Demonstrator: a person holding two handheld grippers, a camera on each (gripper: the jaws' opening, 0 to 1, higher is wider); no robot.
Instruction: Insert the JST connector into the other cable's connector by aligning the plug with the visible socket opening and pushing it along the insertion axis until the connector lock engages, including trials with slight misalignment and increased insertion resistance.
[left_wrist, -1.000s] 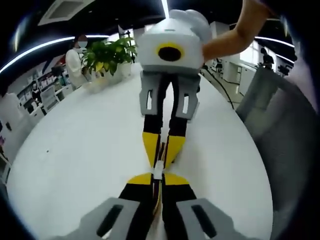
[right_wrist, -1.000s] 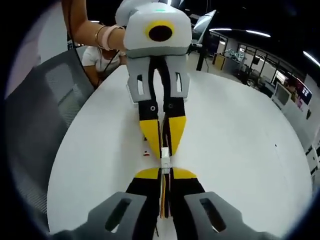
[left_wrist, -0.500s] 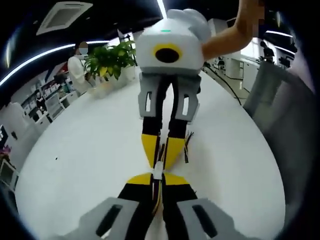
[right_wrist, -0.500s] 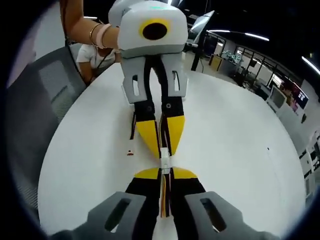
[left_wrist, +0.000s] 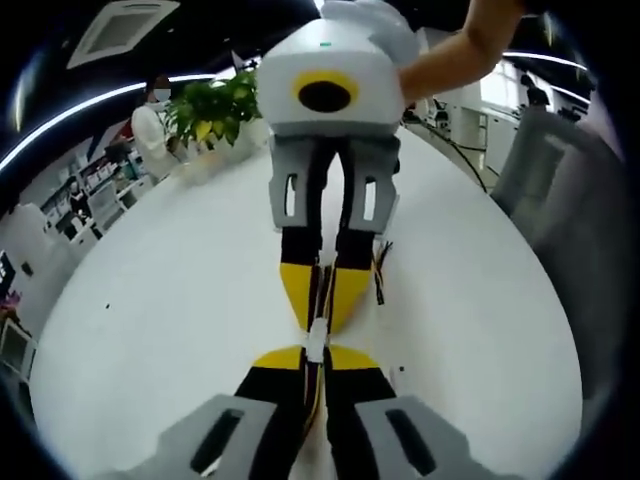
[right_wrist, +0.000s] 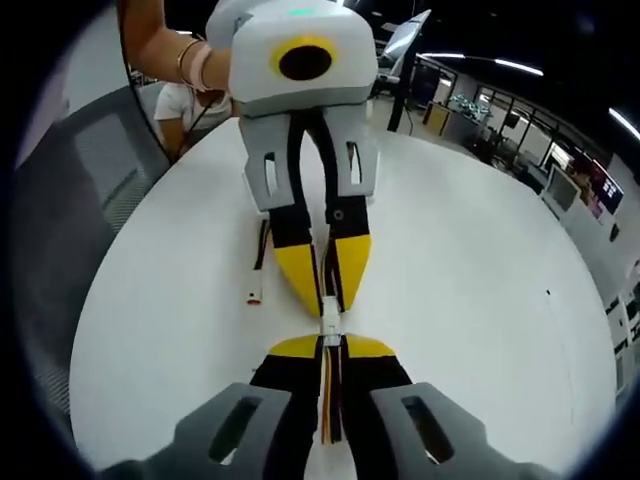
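Observation:
Two small white JST connectors (left_wrist: 316, 340) meet end to end between the two pairs of yellow-tipped jaws, above the white table (left_wrist: 170, 300). My left gripper (left_wrist: 314, 357) is shut on one cable's connector, its thin coloured wires running back between the jaws. Facing it tip to tip, my right gripper (left_wrist: 320, 305) is shut on the other connector. In the right gripper view the joined white connectors (right_wrist: 329, 322) sit between my right gripper (right_wrist: 330, 347) and my left gripper (right_wrist: 325, 290). Whether the lock is engaged cannot be told.
A spare cable (left_wrist: 380, 272) lies on the table under the grippers, its red-and-white end (right_wrist: 253, 297) to one side. A potted plant (left_wrist: 210, 110) stands at the table's far edge. A grey mesh chair (right_wrist: 90, 190) stands beside the table. A seated person (right_wrist: 190, 110) is behind.
Both grippers stay shut and tip to tip with the connectors between them. The views have shifted, bringing the spare cable on the table into sight beside the jaws.

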